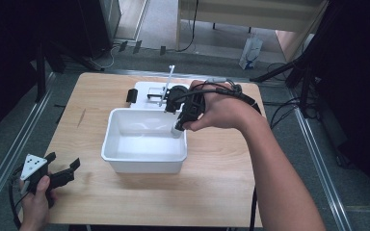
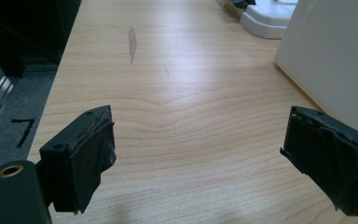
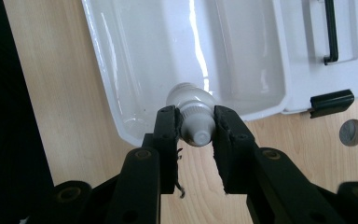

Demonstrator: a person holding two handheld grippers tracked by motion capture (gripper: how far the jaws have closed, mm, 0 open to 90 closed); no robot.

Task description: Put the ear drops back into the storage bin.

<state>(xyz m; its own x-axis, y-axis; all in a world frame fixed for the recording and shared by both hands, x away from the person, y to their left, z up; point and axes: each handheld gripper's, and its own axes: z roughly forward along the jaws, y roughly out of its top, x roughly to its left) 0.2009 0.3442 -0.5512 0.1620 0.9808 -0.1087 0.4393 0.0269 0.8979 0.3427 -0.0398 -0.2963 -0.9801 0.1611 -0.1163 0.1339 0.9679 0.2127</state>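
Left side of the wooden table (image 1: 221, 163): the left gripper (image 1: 65, 166) rests low at the near left corner, held in the person's left hand (image 1: 34, 204). Its jaws stand wide apart with nothing between them; the left gripper view confirms bare tabletop between the pads (image 2: 91, 158). A grey three-cornered plate sits on top of the tool.

Centre: a white rectangular tub (image 1: 144, 156) stands on the table, open side up, its interior glossy. Behind it, touching or just beside its far wall, lies a white lid (image 1: 147, 89) with a black handle (image 3: 331, 32) and a black latch (image 3: 332, 102).

Right of centre: the right gripper (image 1: 179, 126), held in the right hand (image 1: 221, 110), points down over the tub's far right corner. Its jaws are clamped on a small white bottle (image 3: 193, 114), gripping it at the ribbed cap end; the bottle body extends away from the jaws, over the tub rim (image 3: 121, 130). In the right gripper view the bottle appears lifted, above the tub's interior and edge; whether it touches the tub cannot be determined.
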